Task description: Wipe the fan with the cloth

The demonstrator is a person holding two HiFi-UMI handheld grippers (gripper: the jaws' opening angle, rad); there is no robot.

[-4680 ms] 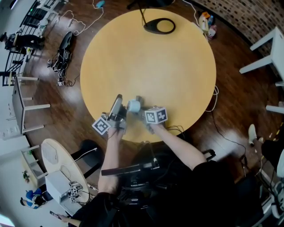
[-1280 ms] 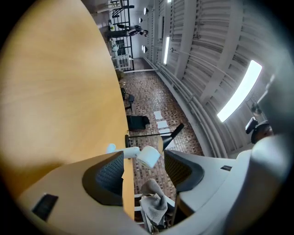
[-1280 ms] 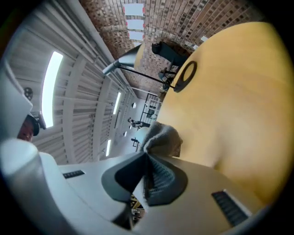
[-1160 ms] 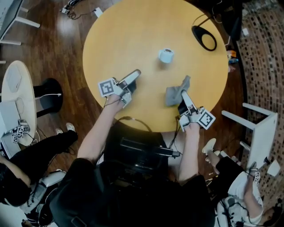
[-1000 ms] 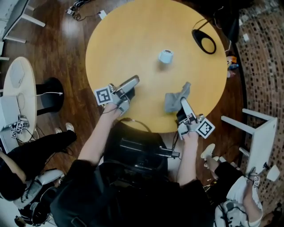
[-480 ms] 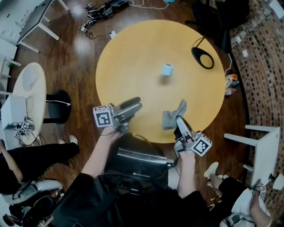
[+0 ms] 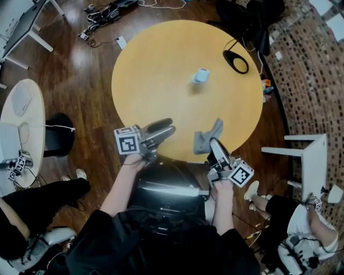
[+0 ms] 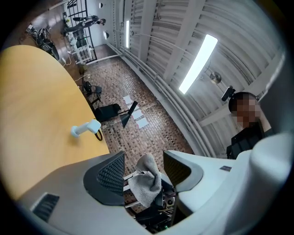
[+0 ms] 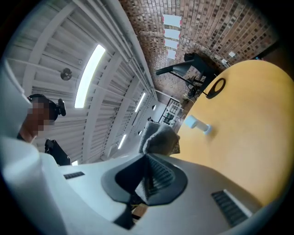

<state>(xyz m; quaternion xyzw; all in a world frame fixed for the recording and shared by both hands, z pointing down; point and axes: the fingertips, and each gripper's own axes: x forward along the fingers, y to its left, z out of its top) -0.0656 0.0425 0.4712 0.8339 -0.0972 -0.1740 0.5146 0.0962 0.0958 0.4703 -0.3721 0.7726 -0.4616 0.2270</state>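
Big round yellow table (image 7: 161, 64) on a dark, glossy wood floor (image 7: 80, 64), with a tangle of cables (image 7: 107, 9) lying on the floor past its far edge. There's a smaller white round table (image 7: 19, 107) off to the left and a white bench-type thing (image 7: 312, 156) on the right. One wall is brick (image 9: 206, 27). The ceiling is white slats with long strip lights (image 8: 198, 62) switched on.

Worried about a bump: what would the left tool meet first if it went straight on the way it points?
Likely the cloth, clamped in the right tool. It shows straight ahead, beyond the open, empty jaws of the left tool, which have just closed slightly. Depth is unclear.
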